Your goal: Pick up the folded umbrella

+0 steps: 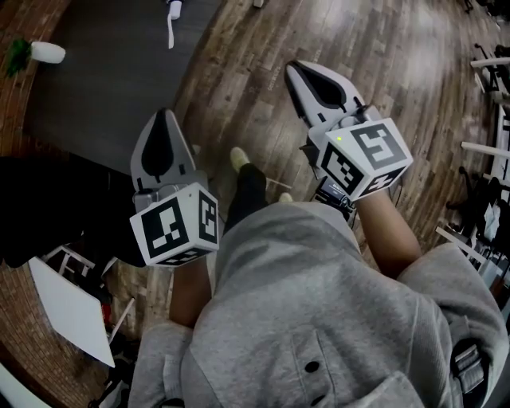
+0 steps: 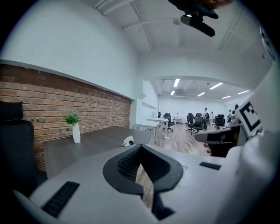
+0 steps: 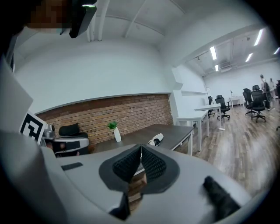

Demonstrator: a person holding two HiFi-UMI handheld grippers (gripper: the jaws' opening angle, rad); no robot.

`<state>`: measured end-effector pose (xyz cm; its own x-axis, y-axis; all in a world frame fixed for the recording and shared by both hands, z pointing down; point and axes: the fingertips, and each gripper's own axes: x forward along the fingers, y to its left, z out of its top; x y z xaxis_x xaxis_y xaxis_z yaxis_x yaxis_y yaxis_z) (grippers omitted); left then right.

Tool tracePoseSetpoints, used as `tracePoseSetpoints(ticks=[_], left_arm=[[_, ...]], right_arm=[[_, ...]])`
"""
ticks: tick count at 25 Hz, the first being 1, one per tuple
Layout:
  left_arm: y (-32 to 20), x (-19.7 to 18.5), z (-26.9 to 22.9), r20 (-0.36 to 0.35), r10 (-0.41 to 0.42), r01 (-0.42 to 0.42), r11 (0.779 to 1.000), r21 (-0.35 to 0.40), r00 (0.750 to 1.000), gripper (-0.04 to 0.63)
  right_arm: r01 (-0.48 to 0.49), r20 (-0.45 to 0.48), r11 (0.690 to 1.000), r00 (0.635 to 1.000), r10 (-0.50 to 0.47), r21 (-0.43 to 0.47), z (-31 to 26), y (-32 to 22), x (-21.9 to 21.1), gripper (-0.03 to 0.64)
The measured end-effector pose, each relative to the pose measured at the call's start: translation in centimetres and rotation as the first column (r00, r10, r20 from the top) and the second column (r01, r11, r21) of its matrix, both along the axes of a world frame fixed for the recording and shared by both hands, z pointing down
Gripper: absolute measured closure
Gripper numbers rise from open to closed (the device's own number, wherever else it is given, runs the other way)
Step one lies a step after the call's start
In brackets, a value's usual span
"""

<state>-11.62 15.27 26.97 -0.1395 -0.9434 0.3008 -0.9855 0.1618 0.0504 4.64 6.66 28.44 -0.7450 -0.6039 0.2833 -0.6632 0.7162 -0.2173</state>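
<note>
Hoodie (image 1: 319,311), plank floor (image 1: 414,64), folded umbrella (image 1: 172,20) on dark table (image 1: 111,80)

**Head view:** the camera sits above the person's grey sweatshirt (image 1: 319,319) and faces steeply down at the wooden floor (image 1: 398,64). The left gripper (image 1: 165,115) and right gripper (image 1: 296,70) lie close below it.

**Left gripper view:** the camera rides just behind that gripper's jaws and faces roughly level across the dark table (image 2: 87,146).

**Right gripper view:** the mounting is the same, but it sees the table from farther off.

**Shared coverage:**
- All 3 views show the table, the white vase (image 3: 117,135) and the folded umbrella (image 3: 155,140).
- The 2 gripper views also share the brick wall (image 2: 65,105).
</note>
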Motion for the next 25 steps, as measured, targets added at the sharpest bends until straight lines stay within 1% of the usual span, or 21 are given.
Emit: tracePoseSetpoints(ticks=[6,18,25], left_arm=[[-1.5,-3.1,0.0,-0.008,0.0,0.0,1.0,0.009,1.0,0.583],[-4.4,-8.2,0.0,-0.018,0.032,-0.032,0.999,0.015,0.999,0.583],[-6.0,-9.5,0.5,-0.024,0.061,-0.061,0.998,0.011,0.998,0.583]], right_arm=[[0.006,-0.006,1.0,1.0,-0.006,0.009,-0.3,-1.4,-3.1,0.592],[0.007,-0.017,0.999,1.0,-0.006,0.043,-1.1,-3.8,-8.5,0.592],[-0.009,-0.022,0.999,1.0,0.01,0.044,-0.8,-4.6,-9.8,0.592]])
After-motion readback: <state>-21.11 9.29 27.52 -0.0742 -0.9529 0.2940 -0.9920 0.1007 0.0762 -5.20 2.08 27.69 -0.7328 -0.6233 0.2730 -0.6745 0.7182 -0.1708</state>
